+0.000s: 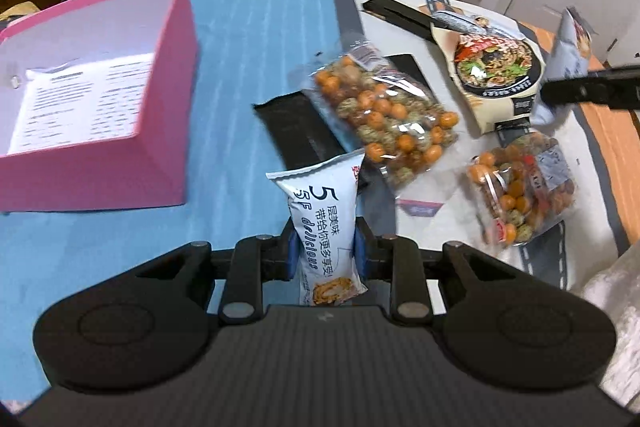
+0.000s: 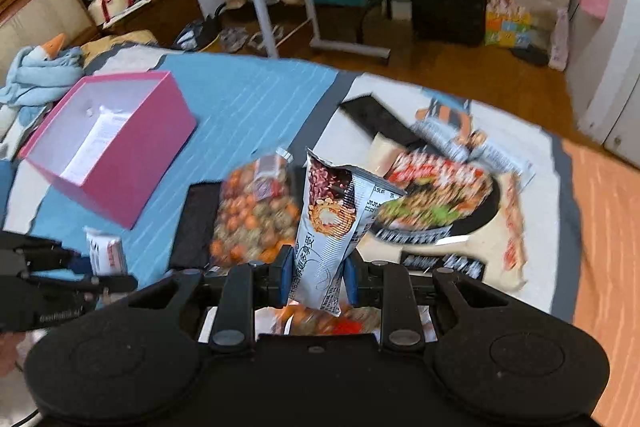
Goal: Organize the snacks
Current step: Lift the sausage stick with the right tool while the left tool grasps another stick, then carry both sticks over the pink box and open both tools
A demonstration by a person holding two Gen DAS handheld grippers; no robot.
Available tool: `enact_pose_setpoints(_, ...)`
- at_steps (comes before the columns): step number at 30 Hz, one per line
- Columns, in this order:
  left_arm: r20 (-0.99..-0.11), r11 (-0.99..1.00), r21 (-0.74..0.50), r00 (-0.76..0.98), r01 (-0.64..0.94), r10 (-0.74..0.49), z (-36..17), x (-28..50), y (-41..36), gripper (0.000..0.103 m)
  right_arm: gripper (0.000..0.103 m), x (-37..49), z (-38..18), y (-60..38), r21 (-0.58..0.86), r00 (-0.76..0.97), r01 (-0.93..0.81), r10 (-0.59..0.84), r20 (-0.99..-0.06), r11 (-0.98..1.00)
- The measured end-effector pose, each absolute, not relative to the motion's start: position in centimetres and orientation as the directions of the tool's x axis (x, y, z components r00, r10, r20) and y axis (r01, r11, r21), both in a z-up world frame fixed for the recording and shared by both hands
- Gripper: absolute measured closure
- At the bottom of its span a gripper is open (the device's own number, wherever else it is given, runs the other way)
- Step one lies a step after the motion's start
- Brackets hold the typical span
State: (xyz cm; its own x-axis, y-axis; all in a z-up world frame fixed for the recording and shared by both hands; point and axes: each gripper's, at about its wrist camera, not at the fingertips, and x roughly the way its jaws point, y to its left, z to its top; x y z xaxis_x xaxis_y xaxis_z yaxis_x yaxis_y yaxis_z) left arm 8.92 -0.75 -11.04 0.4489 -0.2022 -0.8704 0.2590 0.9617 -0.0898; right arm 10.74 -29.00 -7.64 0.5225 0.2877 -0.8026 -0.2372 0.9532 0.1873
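Evidently mid-carry – left gripper (image 1: 325, 247) and right gripper (image 2: 316, 271) each have jaws clamped on a white foil snack packet (image 1: 320, 223) (image 2: 340, 223) – next calls for lowering both into the open pink cardboard box (image 1: 160, 131) at upper left.

Right gripper (image 2: 317, 277) fingers (image 2: 287, 273) clamp a grey snack packet (image 2: 336, 223) upright.

Soft, dim indoor light is falling evenly across my views, casting faint shadows. Fisheye bending is curving the edges, and motion blur is smearing the noodle packet (image 2: 434, 203) and nut bag (image 2: 252, 211) in my right view
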Motion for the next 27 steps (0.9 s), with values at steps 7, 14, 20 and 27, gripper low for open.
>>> enact_pose_setpoints(7, -0.875, 0.959, -0.104, 0.434, 0.265, -0.215, -10.2, 8.0, 0.7, 0.079, 0.073, 9.1, -7.3, -26.2, 0.227, 0.448, -0.337, 0.367, -0.815, 0.914)
enact_pose_setpoints(14, -0.891, 0.956, -0.124, 0.395, 0.265, -0.225, -8.5, 6.4, 2.8, 0.079, 0.073, 7.3, -7.4, -21.4, 0.3, 0.287, -0.458, 0.458, -0.841, 0.837)
enact_pose_setpoints(20, -0.91, 0.964, -0.156, 0.347, 0.216, -0.225, -6.7, 5.7, 6.2, 0.079, 0.073, 6.6, -6.6, -17.1, 0.349, 0.179, -0.552, 0.517, -0.837, 0.757)
enact_pose_setpoints(27, -0.904, 0.972, -0.153, 0.372, 0.178, -0.21, -3.2, 7.2, 11.0, 0.079, 0.073, 7.7, -3.7, -12.6, 0.333, 0.154, -0.63, 0.532, -0.832, 0.702)
